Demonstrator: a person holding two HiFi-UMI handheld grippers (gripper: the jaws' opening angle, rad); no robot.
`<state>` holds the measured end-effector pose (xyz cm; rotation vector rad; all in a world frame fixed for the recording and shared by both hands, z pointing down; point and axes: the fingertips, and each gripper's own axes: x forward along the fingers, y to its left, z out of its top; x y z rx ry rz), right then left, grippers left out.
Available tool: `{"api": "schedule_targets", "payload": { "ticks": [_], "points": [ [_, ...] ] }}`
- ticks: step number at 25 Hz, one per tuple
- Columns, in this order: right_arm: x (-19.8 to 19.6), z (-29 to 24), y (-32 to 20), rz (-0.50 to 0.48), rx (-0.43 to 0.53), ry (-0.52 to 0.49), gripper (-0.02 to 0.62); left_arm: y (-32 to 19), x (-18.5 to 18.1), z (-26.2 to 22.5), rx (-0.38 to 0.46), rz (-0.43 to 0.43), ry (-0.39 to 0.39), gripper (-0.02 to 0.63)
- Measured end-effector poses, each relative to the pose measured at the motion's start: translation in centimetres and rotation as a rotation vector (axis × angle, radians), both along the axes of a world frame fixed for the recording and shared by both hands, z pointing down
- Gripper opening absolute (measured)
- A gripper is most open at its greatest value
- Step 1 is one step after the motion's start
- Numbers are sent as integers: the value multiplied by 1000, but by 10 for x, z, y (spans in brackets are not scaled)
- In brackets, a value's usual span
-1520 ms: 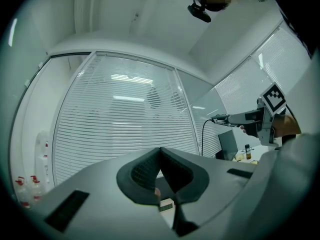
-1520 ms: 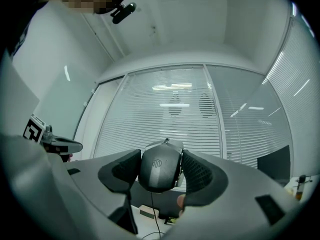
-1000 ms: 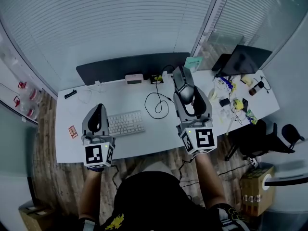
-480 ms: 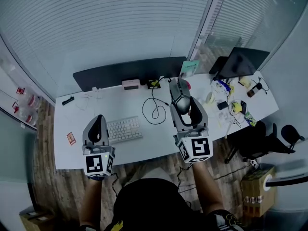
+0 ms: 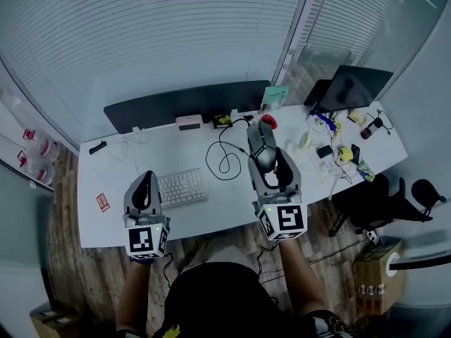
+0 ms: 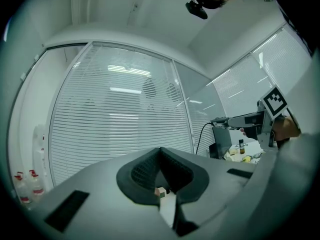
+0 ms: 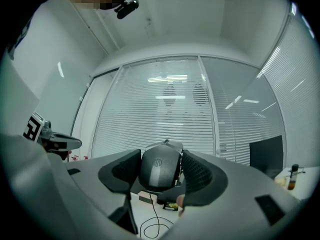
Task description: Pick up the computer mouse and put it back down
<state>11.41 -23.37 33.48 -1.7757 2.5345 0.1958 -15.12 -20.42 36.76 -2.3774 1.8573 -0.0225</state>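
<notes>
Desk (image 5: 116, 178) overhead; right gripper view shows claw (image 7: 160, 158) pinching mouse (image 7: 159, 171).

Bright even light; strip-light glare on blinds (image 5: 176, 34); strong fisheye bend; corners dark, perhaps vignetting.

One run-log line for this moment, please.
right gripper: shut on dark grey wired computer mouse, held above white desk | left gripper: shut, empty | phase: mouse lifted, not yet set down
</notes>
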Motion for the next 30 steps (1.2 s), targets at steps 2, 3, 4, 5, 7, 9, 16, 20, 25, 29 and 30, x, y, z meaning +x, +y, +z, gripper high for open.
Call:
{"api": "schedule_targets", "payload": {
  "ticks": [2,3,4,5,7,9,16,20,25,29,30],
  "points": [
    [4,18,-1,9,-37,-3,279,0,2,11,-19,2,1,14],
    [5,28,-2,12,-58,-3,279,0,3,17,-29,3,1,14],
    [6,38,-2,14,-78,-3,279,0,4,23,-38,5,1,14],
    [7,48,-3,16,-98,-2,279,0,4,30,-47,5,4,14],
    [7,69,-5,20,-139,3,279,0,4,44,-70,6,14,13],
    [5,94,-8,22,-180,8,279,0,4,57,-95,2,25,14],
    [-7,197,-12,18,-358,37,279,8,9,107,-150,22,33,14],
    [-16,265,-14,15,-473,61,279,14,5,138,-204,7,40,14],
    [-23,353,-14,30,-650,75,279,29,5,153,-244,7,38,14],
    [-23,411,-11,49,-797,81,279,38,-4,162,-271,-11,55,14],
    [-23,421,-10,51,-824,81,279,40,-7,163,-276,-18,58,13]
  ]
}}
